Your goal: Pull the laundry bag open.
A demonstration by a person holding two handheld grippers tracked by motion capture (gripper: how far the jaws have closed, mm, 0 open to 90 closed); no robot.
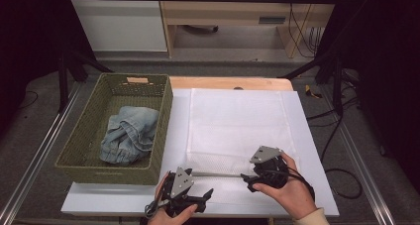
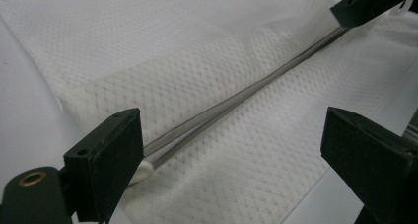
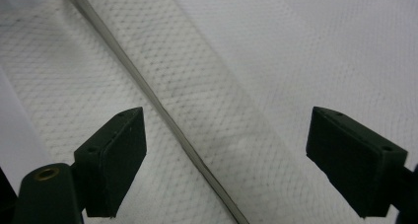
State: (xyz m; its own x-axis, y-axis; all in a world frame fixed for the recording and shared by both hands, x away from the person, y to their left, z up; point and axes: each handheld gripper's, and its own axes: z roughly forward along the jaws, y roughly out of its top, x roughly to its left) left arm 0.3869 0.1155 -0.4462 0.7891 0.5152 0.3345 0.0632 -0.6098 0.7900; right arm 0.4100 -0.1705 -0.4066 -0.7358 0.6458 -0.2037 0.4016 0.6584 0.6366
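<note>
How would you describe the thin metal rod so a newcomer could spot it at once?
Find the white cloth spread right of the green woven basket. Along its near edge, between the two grippers, lies the rod: slim, straight and shiny grey, the one hard thing on the soft fabric.

thin metal rod (image 1: pixel 218 174) (flat), on white cloth (image 1: pixel 237 121)

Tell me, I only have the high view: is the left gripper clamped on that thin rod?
Observer: No. In the left gripper view, the left gripper has its jaws wide apart, and the rod is lying on the white cloth.
Operator: And the right one?
Observer: The right gripper is open too. The rod runs between its jaws and touches neither.
Operator: Anything on the rod's end?
Observer: A small white cap, lying beside one jaw of the left gripper.
</note>
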